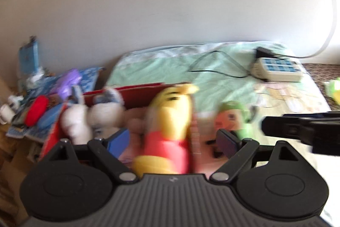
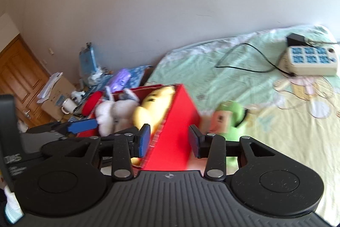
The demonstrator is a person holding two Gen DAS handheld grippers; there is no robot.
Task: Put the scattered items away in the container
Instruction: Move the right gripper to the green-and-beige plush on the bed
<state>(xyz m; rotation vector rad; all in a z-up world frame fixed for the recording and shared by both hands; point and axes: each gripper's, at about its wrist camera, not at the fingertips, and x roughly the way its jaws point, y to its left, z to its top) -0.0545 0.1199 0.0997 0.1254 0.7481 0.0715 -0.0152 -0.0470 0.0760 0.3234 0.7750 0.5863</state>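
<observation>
1. A red box (image 2: 176,127) stands on the bed (image 2: 276,120), near the bed's left edge, and its top is open.
2. Inside the box lies a yellow plush bear with a red shirt (image 1: 167,131). In the right wrist view only its yellow head (image 2: 153,107) shows above the box wall.
3. A white plush toy (image 2: 114,112) lies in the box too, to the left of the bear and touching it.
4. A green plush toy with an orange face (image 2: 229,118) lies on the bed sheet just beside the right wall of the box, outside it.
5. The left gripper (image 1: 172,142) has its fingers wide open. The bear is between them, but the pads do not touch it as far as the blurred picture shows.
6. The right gripper (image 2: 170,139) is open as well. Its fingers stand on both sides of the right wall of the box, and I cannot tell whether they touch it.
7. A beige power strip with blue sockets (image 2: 310,61) rests near the far right corner of the bed, with a black adapter (image 2: 295,39) and a black cable (image 2: 244,56) beside it.
8. Beyond the bed's left edge are a white mug (image 2: 68,105), a cardboard box (image 2: 57,95) and a wooden door (image 2: 19,78).
</observation>
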